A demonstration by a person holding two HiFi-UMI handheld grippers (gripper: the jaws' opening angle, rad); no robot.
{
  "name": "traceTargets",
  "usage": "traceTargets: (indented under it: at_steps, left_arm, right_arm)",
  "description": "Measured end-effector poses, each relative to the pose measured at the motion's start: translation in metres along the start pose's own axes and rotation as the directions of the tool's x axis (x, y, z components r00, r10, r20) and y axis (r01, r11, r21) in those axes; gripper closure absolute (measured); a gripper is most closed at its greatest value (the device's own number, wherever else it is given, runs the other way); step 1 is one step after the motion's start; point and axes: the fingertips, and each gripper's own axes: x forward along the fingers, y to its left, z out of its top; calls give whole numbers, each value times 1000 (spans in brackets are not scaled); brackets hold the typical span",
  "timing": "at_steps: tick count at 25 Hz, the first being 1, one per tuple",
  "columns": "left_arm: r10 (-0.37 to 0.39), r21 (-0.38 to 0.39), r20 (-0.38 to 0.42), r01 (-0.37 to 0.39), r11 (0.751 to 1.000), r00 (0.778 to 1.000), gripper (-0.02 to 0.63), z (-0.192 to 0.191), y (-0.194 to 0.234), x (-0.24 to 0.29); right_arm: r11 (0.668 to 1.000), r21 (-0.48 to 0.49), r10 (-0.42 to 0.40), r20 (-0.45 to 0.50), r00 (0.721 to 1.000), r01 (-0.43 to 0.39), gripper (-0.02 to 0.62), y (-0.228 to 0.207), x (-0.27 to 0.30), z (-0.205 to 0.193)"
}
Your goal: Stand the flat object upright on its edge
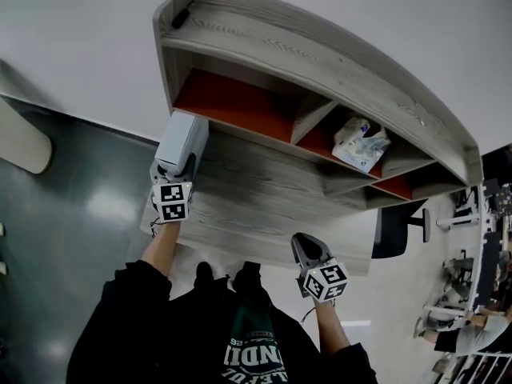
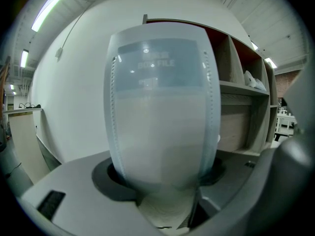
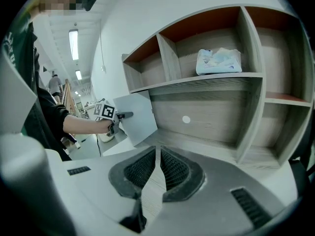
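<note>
A pale grey box file (image 1: pixel 182 138) stands upright on its edge at the left end of the wooden desk (image 1: pixel 264 206), close to the shelf unit's left side. In the left gripper view its spine (image 2: pixel 160 117) fills the picture between my left gripper's (image 2: pixel 162 181) jaws. The jaws stand wide on either side of the spine and I see no firm press on it. In the head view that left gripper (image 1: pixel 178 166) sits at the file's near edge. My right gripper (image 1: pixel 302 246) hovers over the desk's front right, shut and empty (image 3: pixel 156 156). From there the file (image 3: pixel 135 117) shows at the left.
A wooden shelf unit (image 1: pixel 320 62) with red-backed compartments stands on the desk's far side. A white packet (image 1: pixel 360 142) lies in its right compartment. A small black thing (image 1: pixel 181 17) rests on the unit's top left. A dark office chair (image 1: pixel 400 226) stands off the desk's right end.
</note>
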Motion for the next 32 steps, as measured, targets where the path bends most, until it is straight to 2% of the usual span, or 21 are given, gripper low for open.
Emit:
traceTargets:
  at_steps: [6,11,21,25,29,32]
  left_arm:
    - [-16,-7,-46,15,1000,999,282,-5,-1,2]
    - [-37,-25,-40,36,999,999,256,-1,-1,-2]
    - [-73,-42,-74,70,997,995,249,-11,-4,-40]
    - [-95,-26,-78,93,995,992,250,-16,-6,-66]
    - [-102,-51,-67,98,994,993,252,-15,-8,-93]
    - [-134,-80,-58,129,988,989,311,-11,-15,-118]
  right_arm:
    - [1000,0,-7,11,1000,7,541,4,-8,-1]
    - [1000,0,-14,23,1000,14,541,9,-15,-3]
    - [1000,-2,13,44,999,-13,545,30,-13,-7]
    - [1000,-4,-11,70,997,11,551,40,-8,-1]
    - [998,35,-59,113,992,56,551,44,-5,8]
    - [990,103,-110,144,983,96,551,43,-8,14]
